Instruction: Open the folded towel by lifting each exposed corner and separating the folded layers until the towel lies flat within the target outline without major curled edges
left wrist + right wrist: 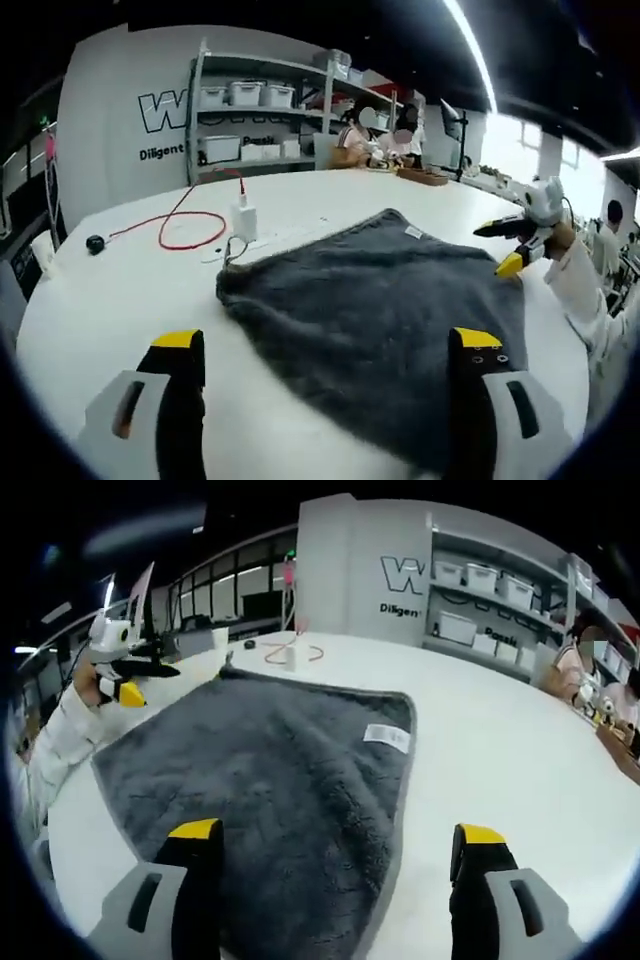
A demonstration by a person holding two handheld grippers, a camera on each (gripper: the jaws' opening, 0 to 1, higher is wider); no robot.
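Towel: we see the grey towel [390, 320] spread flat on the white table [120, 290]; in the left gripper view it lies ahead of and between our left jaws, reaching under the right-hand one; in the right gripper view the towel [270, 780] lies ahead of the jaws and to their left, with one edge running between them; no folded layer shows that we can tell.
Label: a small white label [387, 737] sits on the towel near its far edge, ahead of our right gripper; in the left gripper view the label [414, 232] is by the far corner.
Left gripper: our left gripper [330, 350] hangs released, jaws wide apart with yellow tips, holding nothing; in the right gripper view the left gripper [135, 680] is at the towel's far left edge; we cannot tell whether it touches the cloth.
Right gripper: our right gripper [335, 845] is also spread and unladen above the towel's near edge; in the left gripper view the right gripper [515, 245] hovers at the towel's far right edge, a hand and white sleeve [580, 290] behind it.
Charger: a white charger [245, 218] stands just beyond the towel's far left corner; a red cable [185, 228] loops past it; a small black object [95, 243] lies further left.
Shelf: beyond the table, a shelf [260, 110] of white bins against the wall; people sit at a further table.
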